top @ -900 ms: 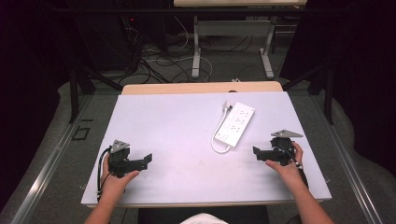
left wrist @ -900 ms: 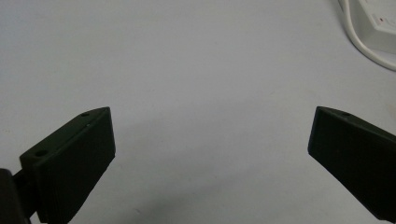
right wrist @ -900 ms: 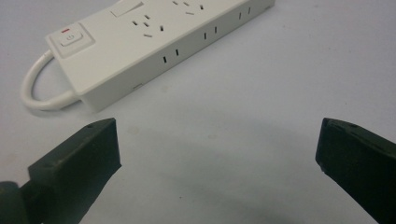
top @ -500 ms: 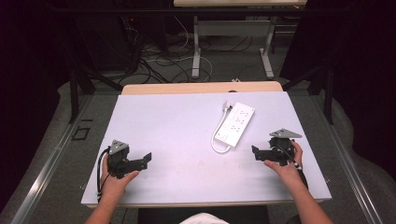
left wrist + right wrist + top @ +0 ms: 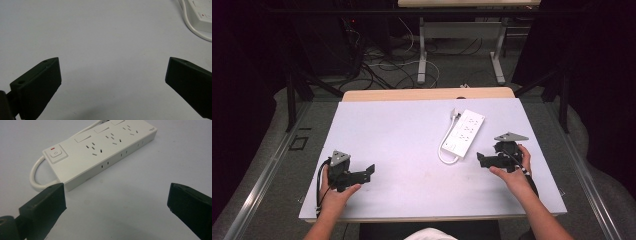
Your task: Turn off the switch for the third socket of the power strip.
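- White tabletop [image 5: 412,145], matte, with a light wooden edge showing at its far side.
- Left tool [image 5: 371,171] sits at the near left of the tabletop in the high view, held in the person's left hand [image 5: 333,192], black cable looping down beside the wrist, grey three-cornered plate on top.
- Left tool jaws spread wide, nothing between them; in the left gripper view [image 5: 112,75] only bare tabletop lies between the two black jaws.
- Left tool is well apart from the power strip; the left gripper view catches just a corner of the strip [image 5: 200,15] and its cord [image 5: 193,28] at the top right.
- Power strip [image 5: 464,132], white, lies flat on the right half of the tabletop, angled, long side running from near to far.
- White cord [image 5: 443,155] loops out of the near end of the strip and curls along its left side; plug end at the far end.
- Right gripper view: strip [image 5: 100,152] shows a switch with a red mark at the near end, then rows of sockets.
- Right tool [image 5: 479,159] is at the near right, held in the right hand [image 5: 512,172], jaws pointing left, near the strip's near end, not touching.
- Right tool jaws spread wide, empty; in the right gripper view [image 5: 116,200] the strip lies just beyond the left jaw.
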Motion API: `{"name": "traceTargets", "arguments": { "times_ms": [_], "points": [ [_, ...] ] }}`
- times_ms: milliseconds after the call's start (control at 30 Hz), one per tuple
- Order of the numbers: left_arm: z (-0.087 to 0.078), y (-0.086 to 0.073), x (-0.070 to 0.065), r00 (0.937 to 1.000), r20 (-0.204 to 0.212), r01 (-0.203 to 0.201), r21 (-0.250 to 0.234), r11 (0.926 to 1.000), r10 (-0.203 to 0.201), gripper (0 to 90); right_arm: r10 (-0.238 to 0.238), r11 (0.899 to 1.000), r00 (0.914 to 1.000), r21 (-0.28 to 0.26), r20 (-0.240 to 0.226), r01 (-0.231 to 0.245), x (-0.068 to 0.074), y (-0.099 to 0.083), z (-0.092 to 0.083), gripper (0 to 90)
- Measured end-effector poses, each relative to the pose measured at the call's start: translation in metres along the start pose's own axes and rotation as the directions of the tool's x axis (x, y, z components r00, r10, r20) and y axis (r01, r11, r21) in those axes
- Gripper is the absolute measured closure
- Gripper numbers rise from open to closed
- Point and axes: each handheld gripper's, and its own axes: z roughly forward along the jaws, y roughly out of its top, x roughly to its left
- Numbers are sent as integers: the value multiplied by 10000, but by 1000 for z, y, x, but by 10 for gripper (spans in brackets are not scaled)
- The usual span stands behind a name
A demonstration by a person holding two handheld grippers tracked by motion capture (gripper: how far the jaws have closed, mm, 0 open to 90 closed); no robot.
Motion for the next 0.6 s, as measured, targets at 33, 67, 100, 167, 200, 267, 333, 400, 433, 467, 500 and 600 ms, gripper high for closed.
{"name": "traceTargets", "arguments": {
  "times_ms": [33, 67, 100, 167, 200, 267, 333, 400, 433, 467, 500, 600],
  "points": [
    [0, 0, 0, 10000, -9, -10, 39, 10000, 10, 5, 8, 10000, 10000, 21, -55, -8, 0, 2, 1, 23],
    [0, 0, 0, 10000, -19, -8, 32, 10000, 8, 5, 17, 10000, 9999, 67, -119, -16, 1, 5, 2, 29],
    [0, 0, 0, 10000, -38, -28, 42, 10000, 28, 5, -56, 9999, 9999, 90, -112, 57, 1, 7, 2, 33],
    [1, 0, -1, 10000, -40, -41, 30, 10000, 41, 5, -247, 9996, 9994, 114, -238, 250, 3, 17, 2, 49],
    [1, 0, -1, 10000, -45, -40, 32, 10000, 40, 5, -298, 9995, 9992, 109, -261, 301, 3, 20, 2, 55],
    [0, 0, -1, 10000, -17, -19, 37, 10000, 19, 5, -273, 9995, 9992, 152, -295, 278, 3, 23, 1, 62],
    [0, 0, -1, 10000, -11, -20, 14, 10000, 20, 5, -313, 9993, 9988, 172, -368, 319, 3, 30, 1, 65],
    [0, 0, -1, 10000, -19, -17, 6, 10000, 17, 5, -351, 9991, 9983, 215, -469, 361, 1, 38, 1, 77],
    [0, -1, -1, 10000, -40, -15, 9, 10000, 15, 5, -340, 9991, 9984, 241, -455, 351, 0, 41, 1, 85],
    [0, -1, -1, 10000, -31, -15, -29, 10000, 15, 5, -340, 9991, 9984, 241, -455, 351, 0, 41, 1, 85],
    [0, -1, -1, 10000, -16, -51, -20, 10000, 51, 5, -316, 9991, 9983, 265, -494, 329, 0, 42, 1, 90],
    [0, 0, -1, 10000, -24, -83, 0, 10000, 83, 5, -431, 9983, 9977, 366, -530, 451, -2, 50, 1, 110]
  ]
}}
